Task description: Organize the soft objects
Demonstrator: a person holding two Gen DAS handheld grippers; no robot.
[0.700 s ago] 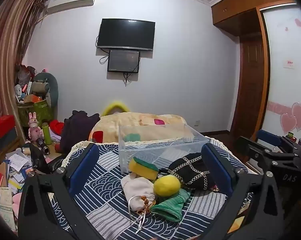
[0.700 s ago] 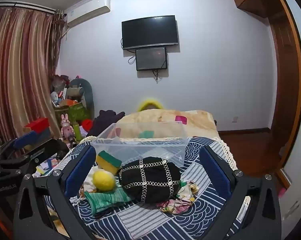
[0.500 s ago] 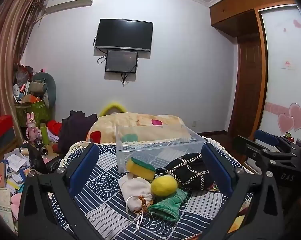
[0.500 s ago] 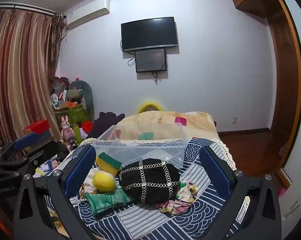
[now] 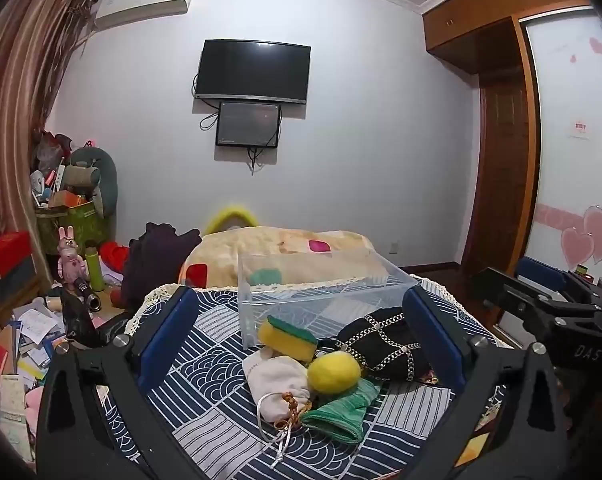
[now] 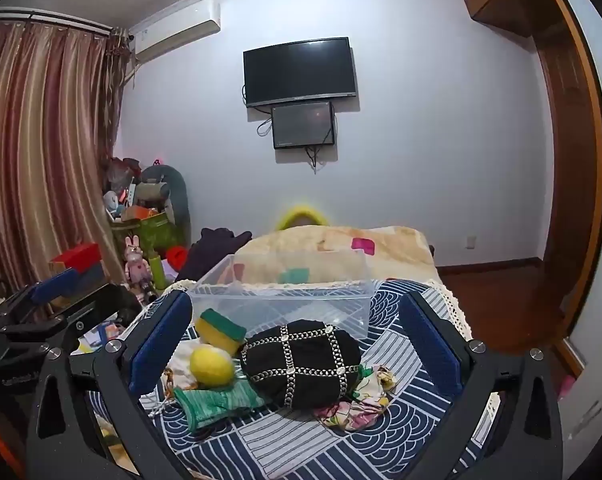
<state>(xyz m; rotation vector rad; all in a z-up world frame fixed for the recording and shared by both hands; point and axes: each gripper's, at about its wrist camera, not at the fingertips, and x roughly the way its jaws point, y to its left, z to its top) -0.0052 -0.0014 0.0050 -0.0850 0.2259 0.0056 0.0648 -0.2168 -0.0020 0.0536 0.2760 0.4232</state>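
Soft things lie on a blue patterned cloth [image 5: 205, 364]: a yellow-green sponge [image 5: 288, 338], a yellow ball [image 5: 334, 372], a white drawstring pouch [image 5: 277, 376], a green cloth [image 5: 341, 408] and a black chain-trimmed bag [image 5: 381, 344]. A clear plastic bin [image 5: 321, 292] stands behind them. My left gripper [image 5: 301, 340] is open and empty, above and in front of the pile. In the right wrist view my right gripper [image 6: 297, 344] is open and empty, facing the black bag [image 6: 301, 360], ball [image 6: 212, 366], sponge [image 6: 219, 330], green cloth [image 6: 217, 400], a floral cloth [image 6: 357, 404] and the bin [image 6: 285, 304].
A folded beige quilt [image 5: 285, 256] and dark clothes [image 5: 153, 264] lie behind the bin. Clutter, boxes and a pink rabbit toy [image 5: 71, 256] fill the floor at left. A wooden door [image 5: 501, 184] is at right. A TV [image 5: 253, 70] hangs on the wall.
Both grippers have shifted slightly; the pile sits a little lower-left in the left view and nearer in the right view. Nothing was gripped or moved.
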